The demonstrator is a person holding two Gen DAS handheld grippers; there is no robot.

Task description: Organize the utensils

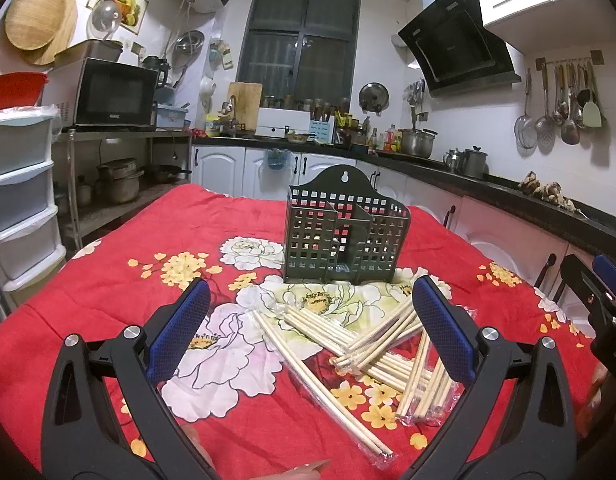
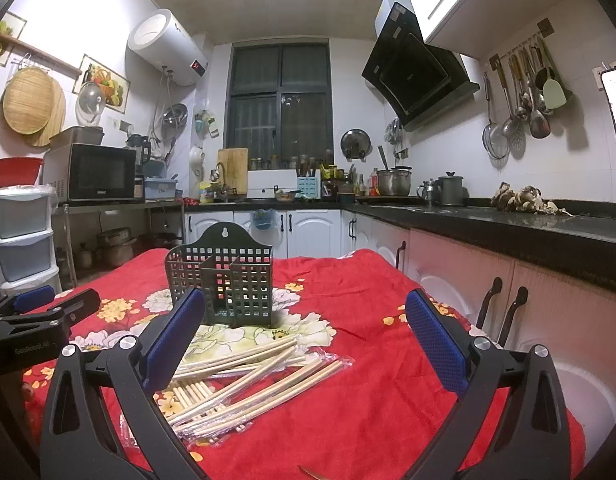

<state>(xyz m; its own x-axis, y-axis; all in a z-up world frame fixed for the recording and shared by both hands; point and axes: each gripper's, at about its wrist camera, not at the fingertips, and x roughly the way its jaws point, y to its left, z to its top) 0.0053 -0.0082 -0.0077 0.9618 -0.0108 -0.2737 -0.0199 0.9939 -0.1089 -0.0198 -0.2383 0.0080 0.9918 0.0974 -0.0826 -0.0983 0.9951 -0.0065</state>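
Bamboo chopsticks (image 1: pixel 360 344) lie heaped in slippery plastic wrap at your six o'clock, the holder (image 1: pixel 344 232) at twelve. Your left gripper (image 1: pixel 312 328) and right gripper (image 2: pixel 305 328) gape wide, empty; the sleeves may slide or drag neighbours.

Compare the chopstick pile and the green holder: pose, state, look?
The chopsticks lie flat, criss-crossed in clear wrappers on the red cloth; the holder stands upright behind them. The chopsticks are pale, solid sticks; the holder is dark green perforated grid. No chopstick is in the holder. Both rest on the cloth, untouched by the open left tool or right tool.
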